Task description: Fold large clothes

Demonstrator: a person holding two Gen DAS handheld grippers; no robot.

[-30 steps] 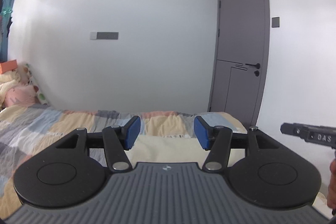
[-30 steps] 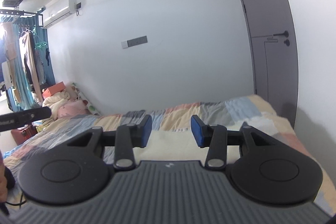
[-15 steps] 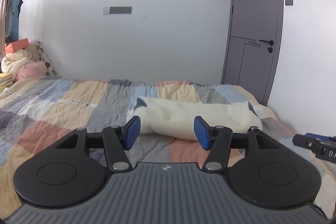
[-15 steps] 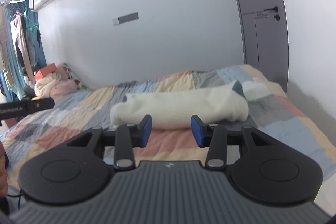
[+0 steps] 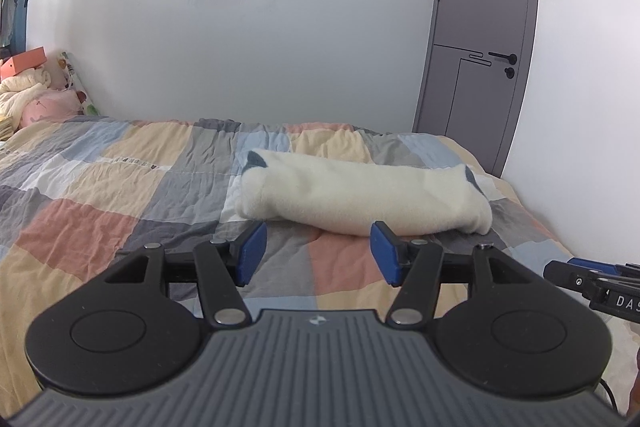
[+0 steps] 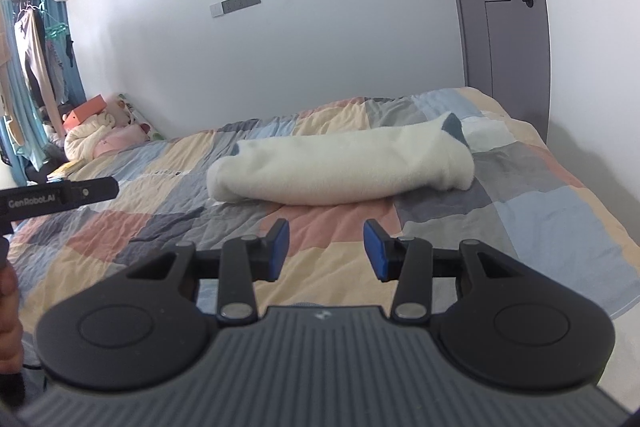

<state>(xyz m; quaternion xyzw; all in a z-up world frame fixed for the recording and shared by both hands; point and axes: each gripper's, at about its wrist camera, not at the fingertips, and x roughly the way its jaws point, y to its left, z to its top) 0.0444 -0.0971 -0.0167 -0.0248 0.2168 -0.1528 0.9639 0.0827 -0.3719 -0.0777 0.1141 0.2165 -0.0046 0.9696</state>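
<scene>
Both grippers hover short of the bed, and nothing is in either of them: the left gripper (image 5: 318, 255) has its blue pads well apart over bare quilt, the right gripper (image 6: 325, 251) stands a bit narrower, also empty. The target, a cream fleece garment with grey-blue corner patches rolled into a long bundle (image 5: 362, 193), lies across the patchwork quilt in peach, grey, blue and yellow squares (image 5: 100, 195), at about twelve o'clock from the left jaws and eleven to one from the right. The risk, as I judge it: fleece that thick is bulky and soft, so a pinch may catch only the outer layer and the roll could unspool unevenly, or the pads could grab quilt along with it, since the bundle sinks into the wrinkled cover. The bundle's far end also sits near the bed's edge by the grey door (image 5: 482, 39), so a drag toward three o'clock could slide it off. The right view alone shows the clothes rack with hanging garments (image 6: 34, 59) at nine o'clock; only the left shows the door's whole lower half.
</scene>
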